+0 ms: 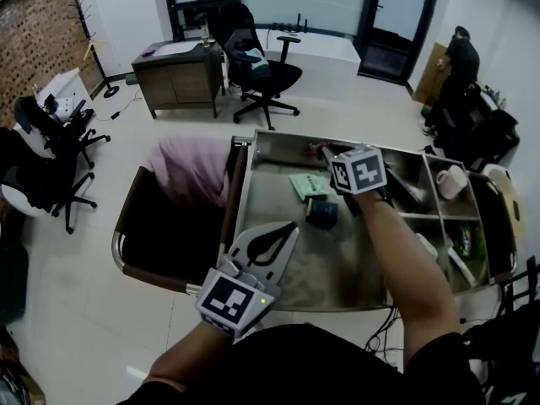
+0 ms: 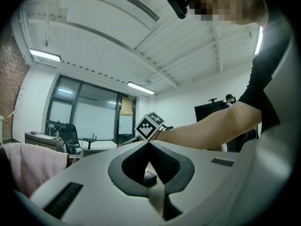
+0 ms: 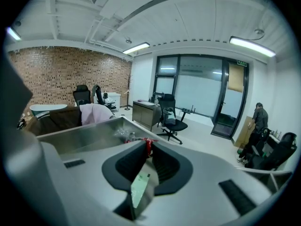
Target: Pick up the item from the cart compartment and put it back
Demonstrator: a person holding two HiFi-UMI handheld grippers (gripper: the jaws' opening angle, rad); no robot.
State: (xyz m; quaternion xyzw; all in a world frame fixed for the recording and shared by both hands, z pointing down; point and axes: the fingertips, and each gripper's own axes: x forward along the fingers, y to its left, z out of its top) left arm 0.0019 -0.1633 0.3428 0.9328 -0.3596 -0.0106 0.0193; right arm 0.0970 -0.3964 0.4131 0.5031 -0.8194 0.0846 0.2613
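Your left gripper is nearest, low at the cart's front edge. Its jaws are fully together with nothing in them. It's idle, so park it there, clear of the tray.

Your right gripper is over the far side of the big open tray section. The jaws are only a narrow gap apart, and the tips look pinched on a small red item with clear crinkly wrap trailing off it. It's a tip-only grip, so likely a light hold.

Step in hand, as I read it: the item is up and the put-back is next.

- Hold the pinch firm and don't twist, since the wrap could slip out of the tips.
- Come straight down until the item rests on the tray floor, then release. Don't drop it from height.
- Steer clear of the green packet and the dark box just beside your wrist.
- The divided bins with the cup sit to your right. I can't tell which spot it came out of, so place it where it hangs now unless you know otherwise.
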